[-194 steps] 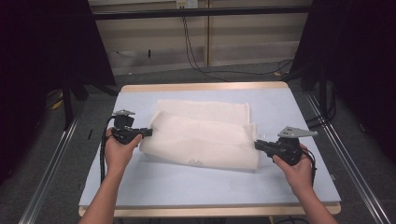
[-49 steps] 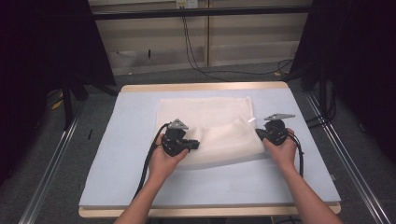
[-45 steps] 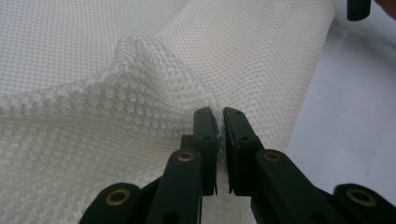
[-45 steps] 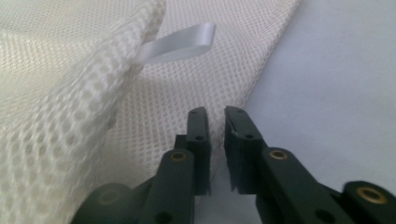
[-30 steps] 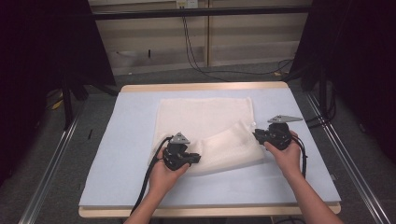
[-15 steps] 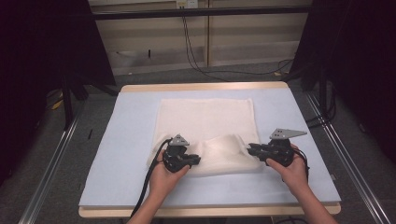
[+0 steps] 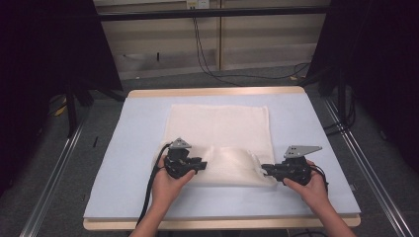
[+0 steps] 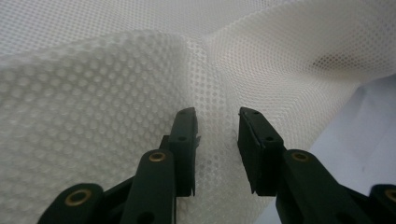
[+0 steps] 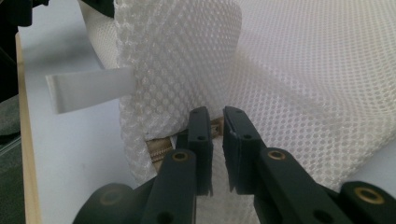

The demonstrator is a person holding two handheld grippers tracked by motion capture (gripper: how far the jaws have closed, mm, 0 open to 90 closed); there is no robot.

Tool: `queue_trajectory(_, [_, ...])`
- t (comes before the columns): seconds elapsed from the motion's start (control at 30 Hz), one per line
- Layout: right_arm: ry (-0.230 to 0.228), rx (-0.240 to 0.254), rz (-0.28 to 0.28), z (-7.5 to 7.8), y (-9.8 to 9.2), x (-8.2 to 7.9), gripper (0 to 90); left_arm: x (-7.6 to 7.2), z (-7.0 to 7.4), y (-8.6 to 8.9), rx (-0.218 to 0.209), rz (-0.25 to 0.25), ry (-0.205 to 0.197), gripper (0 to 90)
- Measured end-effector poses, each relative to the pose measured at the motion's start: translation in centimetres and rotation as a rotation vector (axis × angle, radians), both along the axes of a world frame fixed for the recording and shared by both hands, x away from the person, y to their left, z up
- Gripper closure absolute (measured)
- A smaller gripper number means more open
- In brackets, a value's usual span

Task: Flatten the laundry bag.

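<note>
Right gripper is pinching our mesh cloth's near corner, left gripper has just been opening with cloth between; the fold runs straight between them

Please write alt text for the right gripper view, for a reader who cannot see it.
The right gripper pinches the folded edge of a white mesh cloth between two black jaws that are nearly closed and have just been closing. A white tag sticks out from the fold at the left, over the pale blue table.
</note>
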State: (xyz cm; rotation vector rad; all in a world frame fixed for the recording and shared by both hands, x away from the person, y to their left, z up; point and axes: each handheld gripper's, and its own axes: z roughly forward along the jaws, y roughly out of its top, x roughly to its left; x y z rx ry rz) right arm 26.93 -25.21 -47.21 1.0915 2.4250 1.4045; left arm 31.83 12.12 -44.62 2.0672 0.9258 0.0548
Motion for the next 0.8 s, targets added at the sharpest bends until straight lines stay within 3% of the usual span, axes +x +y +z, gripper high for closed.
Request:
queue_trajectory(0.03, [0.000,0.000,0.000,0.0,0.0,0.0,81.4,0.0,0.0,0.0,0.000,0.000,0.000,67.0])
queue_trajectory(0.1, [0.002,-0.010,0.010,0.0,0.0,-0.1,82.8,0.1,0.4,1.3,0.033,0.051,-0.025,67.3])
queue_trajectory(0.3, [-0.003,-0.026,0.026,-0.1,0.0,-0.4,84.6,0.4,0.7,5.1,0.016,0.140,-0.014,67.9])
queue_trajectory(0.33, [-0.003,-0.026,0.026,-0.1,0.0,-0.4,84.6,0.4,0.7,5.1,0.016,0.140,-0.014,68.5])
queue_trajectory(0.37, [-0.005,-0.030,0.028,0.0,0.1,-0.5,85.0,0.4,0.8,6.6,0.006,0.175,-0.012,71.0])
queue_trajectory(0.43, [-0.006,-0.036,0.035,-0.1,0.1,-0.5,85.8,0.4,0.9,7.1,0.003,0.182,-0.014,72.9])
queue_trajectory(0.67, [-0.013,-0.047,0.047,-0.1,0.1,-0.7,88.4,0.7,1.2,12.1,-0.027,0.307,-0.014,82.4])
queue_trajectory(0.8, [-0.015,-0.051,0.053,-0.1,0.0,-0.8,88.7,1.1,0.8,13.8,-0.036,0.340,0.017,85.8])
